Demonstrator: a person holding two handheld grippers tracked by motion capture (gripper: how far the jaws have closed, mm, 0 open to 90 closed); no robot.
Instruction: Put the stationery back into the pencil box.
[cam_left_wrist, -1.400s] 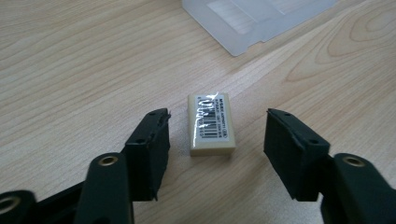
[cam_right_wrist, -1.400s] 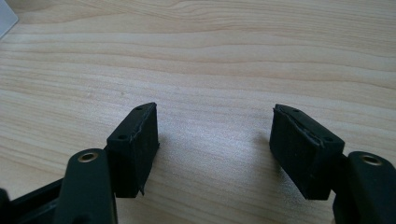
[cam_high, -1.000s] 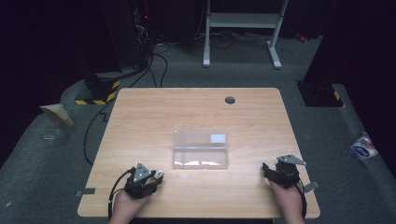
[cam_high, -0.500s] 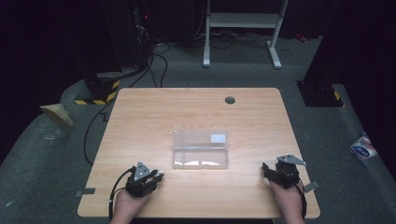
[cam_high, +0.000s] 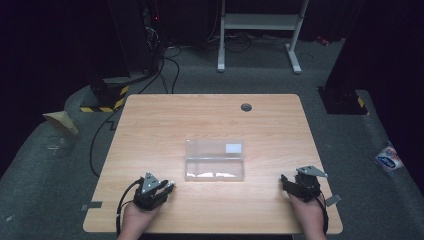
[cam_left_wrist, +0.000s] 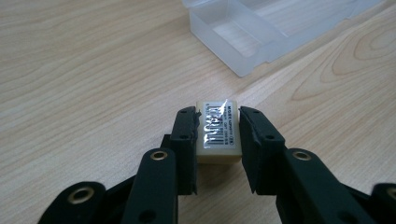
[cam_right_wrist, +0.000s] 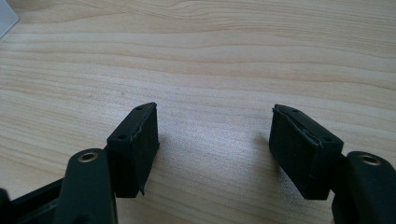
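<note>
Cream-coloured and wrapped in clear film with a barcode label, a small eraser (cam_left_wrist: 218, 131) sits pinched between the jaws of the left hand-held gripper (cam_left_wrist: 217, 122), low over the pale wood bench (cam_left_wrist: 84, 70). The jaws are narrowed to the eraser's width and press on its two long sides; the label faces up. From the high view this hand-held gripper (cam_high: 167, 185) lies at the near left of the bench (cam_high: 150, 125), with the person's hand behind it.

The step in hand looks like carrying the eraser to the clear plastic box (cam_left_wrist: 261, 32) just ahead. To do it well, keep the clench steady, lift enough to clear the box's near wall, and centre the eraser over an open compartment before letting go, since the walls are thin and the box is light enough to be pushed.

The right hand-held gripper (cam_right_wrist: 214, 140) stands spread wide, holding nothing, over bare wood at the near right (cam_high: 286, 181). Farther off, the box (cam_high: 215, 160) lies mid-bench, lid hinged back.
</note>
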